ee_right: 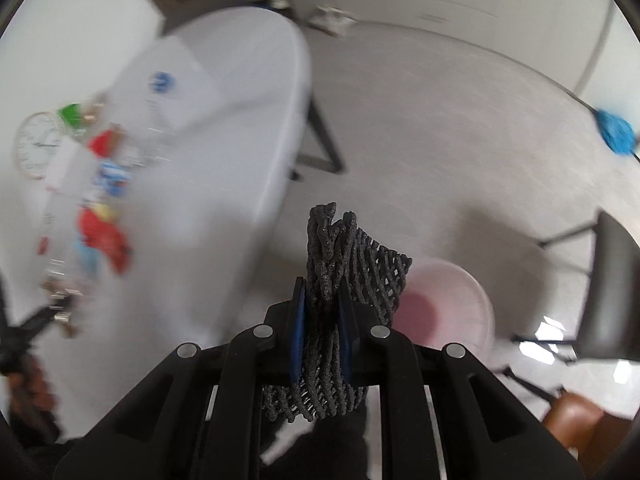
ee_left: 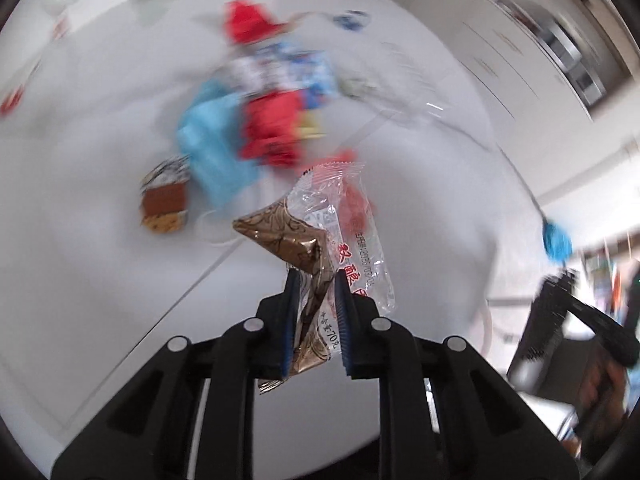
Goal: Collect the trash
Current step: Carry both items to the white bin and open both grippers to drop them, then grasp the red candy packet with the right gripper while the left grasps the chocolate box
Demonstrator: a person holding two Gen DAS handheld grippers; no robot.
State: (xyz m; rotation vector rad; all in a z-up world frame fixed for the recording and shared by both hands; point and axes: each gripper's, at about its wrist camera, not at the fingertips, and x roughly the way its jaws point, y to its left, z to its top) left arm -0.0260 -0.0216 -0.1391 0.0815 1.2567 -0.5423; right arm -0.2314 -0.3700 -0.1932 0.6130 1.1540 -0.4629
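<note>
Left claw (ee_left: 316, 280) grips a crumpled snack wrapper (ee_left: 320, 236), brown-gold foil on one side and clear film with red print on the other, pinched between its blue pads (ee_left: 293, 300) and lifted clear of the white table (ee_left: 80, 200). Beyond it, blurred by motion, a heap of trash lies on the table: a light blue face mask (ee_left: 212, 144), a red wrapper (ee_left: 274, 128), a blue and white patterned packet (ee_left: 280, 68), another red piece (ee_left: 248, 24) farther back, and a brown and white snack packet (ee_left: 165, 200) just left of the mask.

Right claw (ee_right: 322, 292) is clamped on a black foam fruit net (ee_right: 348, 264), which bulges out above and below the pads. It hangs over the grey floor (ee_right: 440, 128), off the table's edge, with a pale pink bin (ee_right: 448, 304) below and to the right of the net. At the left of the right wrist view the table carries the same blurred litter and a round white clock (ee_right: 38, 144). A blue mop head (ee_right: 614, 128) shows at the far right
</note>
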